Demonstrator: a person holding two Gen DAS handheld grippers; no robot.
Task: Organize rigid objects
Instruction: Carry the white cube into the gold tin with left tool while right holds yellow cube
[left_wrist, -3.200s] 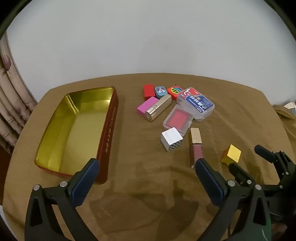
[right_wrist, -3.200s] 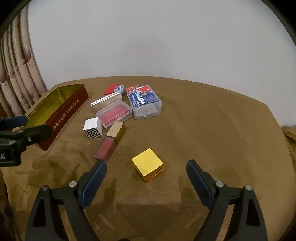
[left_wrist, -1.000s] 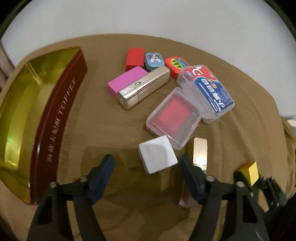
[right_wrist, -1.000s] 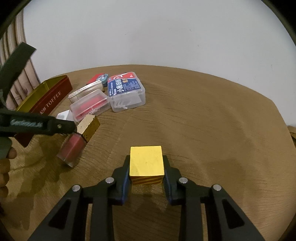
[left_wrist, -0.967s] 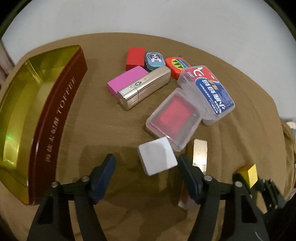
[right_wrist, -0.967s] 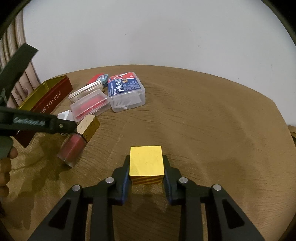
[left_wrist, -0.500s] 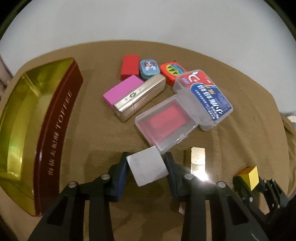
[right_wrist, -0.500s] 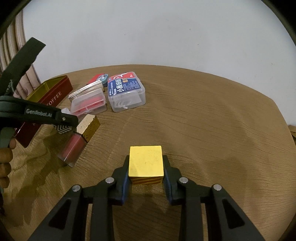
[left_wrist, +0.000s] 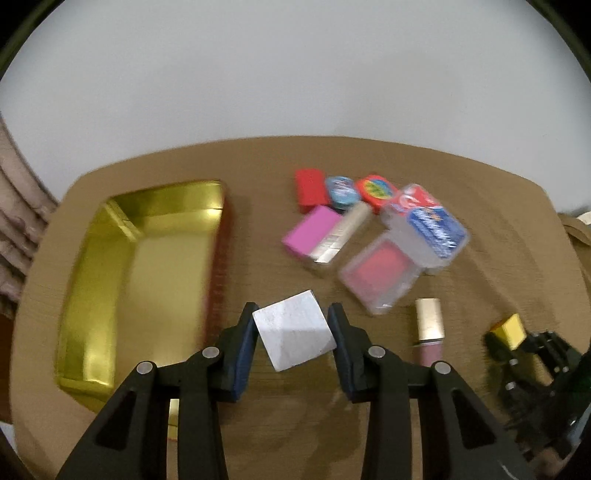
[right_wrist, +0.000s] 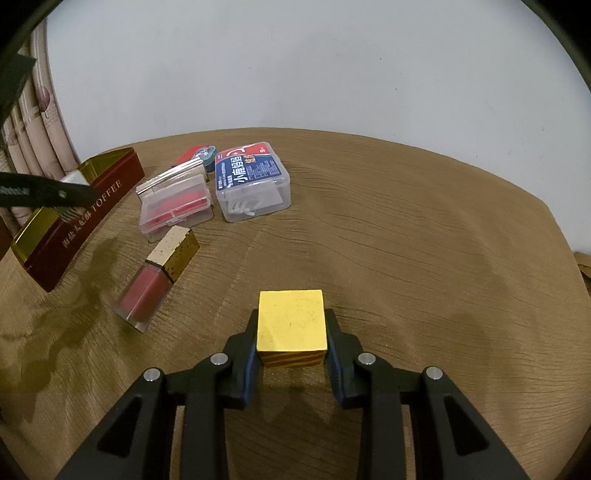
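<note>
You had both tools loaded at this moment. Your left tool (left_wrist: 291, 338) was clamped on the white cube (left_wrist: 293, 339), its jaws having just closed onto it, and the cube hung tilted, one corner down, clear of the counter (left_wrist: 258, 240). The gold-lined toffee tin (left_wrist: 136, 266) sat open at about ten o'clock from that cube, with its red side wall just beside the left jaw. Your right tool (right_wrist: 291, 345) was clamped on the yellow cube (right_wrist: 291, 321), which looked to be resting on or barely off the counter (right_wrist: 406, 240). The step in hand was the carry of the white cube to the tin. Everything else lay loose toward twelve to two o'clock of the left tool: the pink block (left_wrist: 310, 230), the clear case with the red insert (left_wrist: 378, 275), the blue-labelled clear box (left_wrist: 432, 225) and the gold-capped lip gloss (left_wrist: 428, 328). I judge the next move called for you to swing the left tool up and over the tin's wall toward ten o'clock, level the cube, then part the jaws low over the gold floor so it would not bounce. The yellow cube could follow by the same path.
</note>
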